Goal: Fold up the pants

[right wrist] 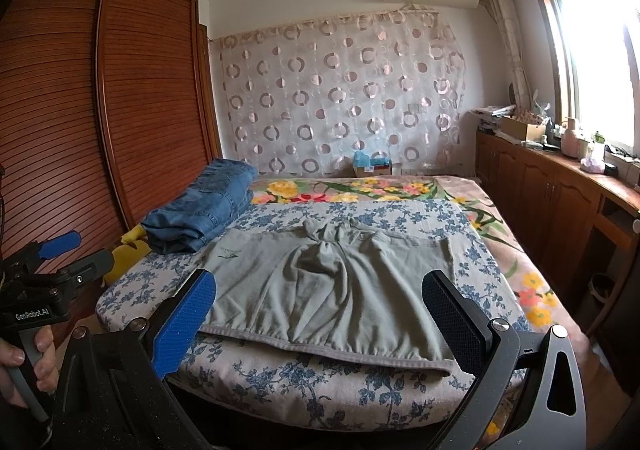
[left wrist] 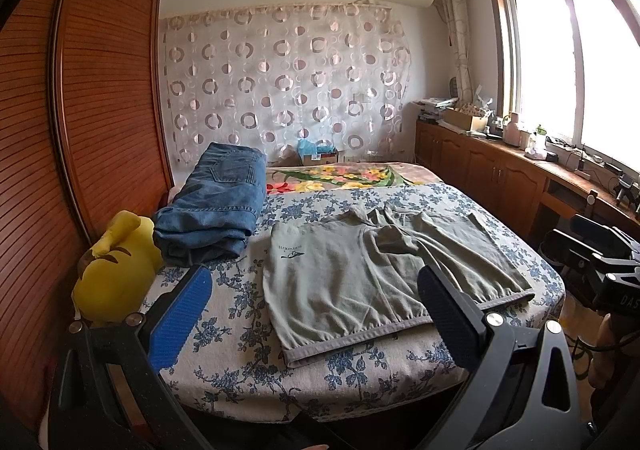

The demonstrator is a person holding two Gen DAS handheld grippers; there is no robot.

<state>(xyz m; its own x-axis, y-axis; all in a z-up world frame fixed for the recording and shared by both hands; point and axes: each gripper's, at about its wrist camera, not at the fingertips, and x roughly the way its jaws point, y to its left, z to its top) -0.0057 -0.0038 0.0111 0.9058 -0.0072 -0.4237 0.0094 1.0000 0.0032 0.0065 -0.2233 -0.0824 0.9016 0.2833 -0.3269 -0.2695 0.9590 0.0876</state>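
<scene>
Grey-green pants [left wrist: 360,270] [right wrist: 320,290] lie flat on the floral bed sheet [left wrist: 240,330], elastic waistband toward me, the far part rumpled. My left gripper [left wrist: 314,278] hovers open above the near bed edge, its fingers framing the waistband without touching it. In the right wrist view the left gripper [right wrist: 80,250] shows at the left, held by a hand [right wrist: 24,362]. My right gripper [right wrist: 320,282] is also open, its blue and black fingers either side of the pants' near hem, nothing between them.
Folded blue jeans [left wrist: 216,206] [right wrist: 200,206] sit at the bed's left side beside a yellow plush toy [left wrist: 116,270]. A wooden wardrobe [left wrist: 100,90] stands close on the left. Low cabinets [right wrist: 560,194] with clutter run under the window on the right.
</scene>
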